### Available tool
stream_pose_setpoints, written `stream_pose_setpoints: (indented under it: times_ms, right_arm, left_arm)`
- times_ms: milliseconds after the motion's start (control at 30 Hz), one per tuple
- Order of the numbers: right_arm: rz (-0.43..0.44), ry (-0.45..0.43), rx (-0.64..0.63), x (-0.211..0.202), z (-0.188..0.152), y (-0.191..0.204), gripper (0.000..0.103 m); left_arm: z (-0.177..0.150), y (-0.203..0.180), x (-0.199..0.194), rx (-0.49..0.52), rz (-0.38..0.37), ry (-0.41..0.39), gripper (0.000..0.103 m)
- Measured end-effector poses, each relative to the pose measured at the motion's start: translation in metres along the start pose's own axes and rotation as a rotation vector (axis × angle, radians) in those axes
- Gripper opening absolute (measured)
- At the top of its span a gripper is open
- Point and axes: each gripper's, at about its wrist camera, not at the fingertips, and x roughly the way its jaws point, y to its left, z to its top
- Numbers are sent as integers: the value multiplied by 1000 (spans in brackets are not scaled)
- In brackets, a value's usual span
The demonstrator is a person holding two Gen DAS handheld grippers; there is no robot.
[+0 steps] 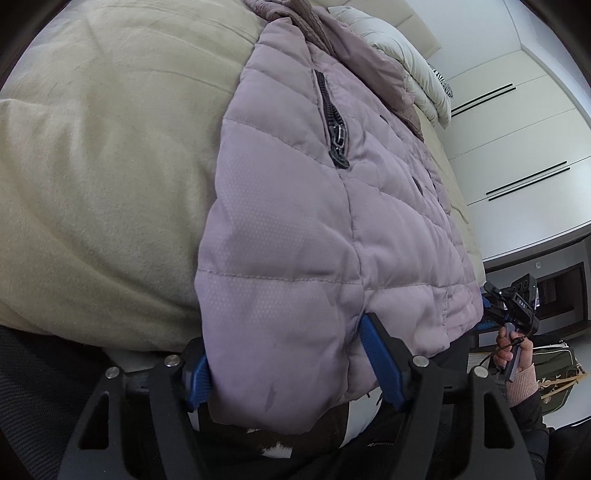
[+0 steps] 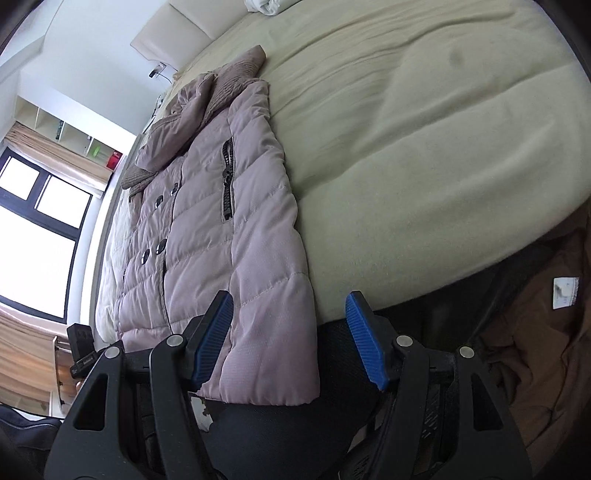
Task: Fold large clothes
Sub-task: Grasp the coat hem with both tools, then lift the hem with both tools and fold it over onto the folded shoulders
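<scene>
Beige bedding [image 2: 424,155] covers a wide bed that fills most of both views, with a padded pale headboard [image 2: 173,33] at its far end and white wardrobe doors [image 1: 517,147] along one side. A dark-framed window [image 2: 40,221] with tan curtains stands beyond the other side, and open shelf cubbies [image 2: 66,133] sit above it.

Spread lengthwise along the bed lies a lilac quilted jacket [image 2: 221,229], front up, its collar toward the headboard and its hem hanging over the near edge. To its right the bedding is bare right out to the mattress edge. A brown garment [image 2: 535,354] with a white label, too small to read, lies heaped below the foot of the bed.

The left gripper [image 1: 291,363] straddles one hem corner, blue pads close on either side of the fabric but no firm pinch visible. The right gripper [image 2: 291,332] stands half-spread at the opposite hem corner, one pad against the jacket, the other clear over the bed's edge.
</scene>
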Motion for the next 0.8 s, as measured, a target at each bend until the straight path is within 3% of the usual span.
stream_pose_setpoints:
  times_ms: [67,200,300,433,633,800]
  right_arm:
    - [5,45,-8,11,-2,0,63]
    - [27,86,-36,25,-5,4,62]
    - [89,108,7,26,-5,-1,48]
    - [151,157,28,34,-11,-2,40]
    - [274,123,147,37,-20,-20,26]
    - [343,45,141,27,-23,-12,15]
  left_arm:
    - [1,-3,0,14,5,6,72]
    - [1,2,0,3,-12,24,58]
    - [0,1,1,1,-20,31,54]
    - [1,3,-1,-7,-40,39,46]
    - [2,9,-11,-45,-100,40,23]
    - [6,10,-23,-124,-210,-1,10]
